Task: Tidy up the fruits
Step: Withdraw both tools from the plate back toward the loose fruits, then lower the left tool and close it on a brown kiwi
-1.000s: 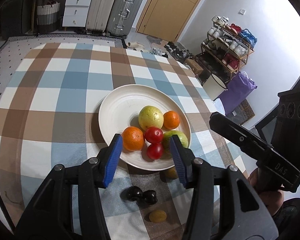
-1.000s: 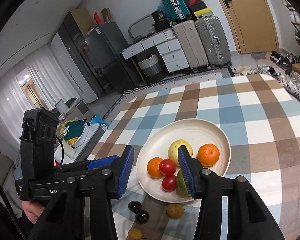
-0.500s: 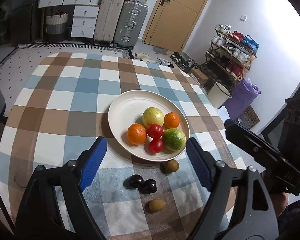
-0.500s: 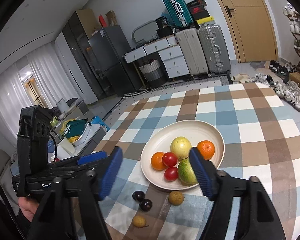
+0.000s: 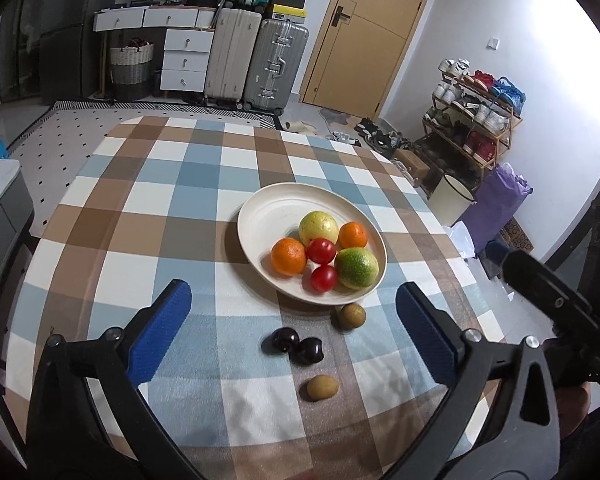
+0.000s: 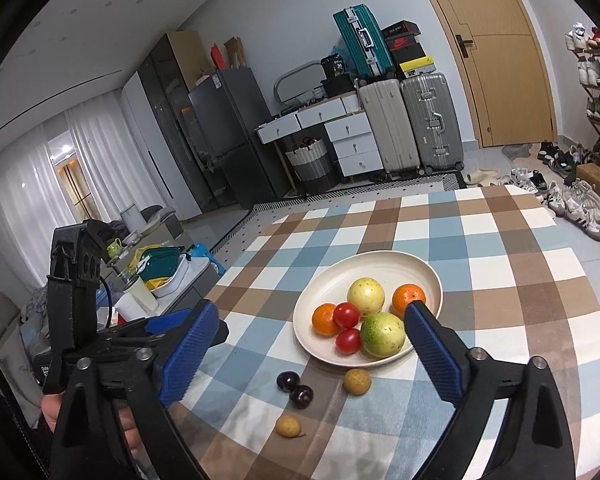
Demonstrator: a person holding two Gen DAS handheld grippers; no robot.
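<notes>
Jaws of both grippers spread wide, empty, above bare checked cloth (image 5: 148,216) beside the plate (image 5: 260,216).

Black plastic left claw (image 5: 292,332) with ribbed blue pads, silver screws, matching right claw (image 6: 310,354), bare fingers (image 6: 130,434)

The left gripper (image 5: 290,332) fills the lower part of its own view, jaws spread wide, nothing between them; the right gripper (image 6: 310,350) likewise stands wide apart and empty; each shows at the other view's lower edge.
</notes>
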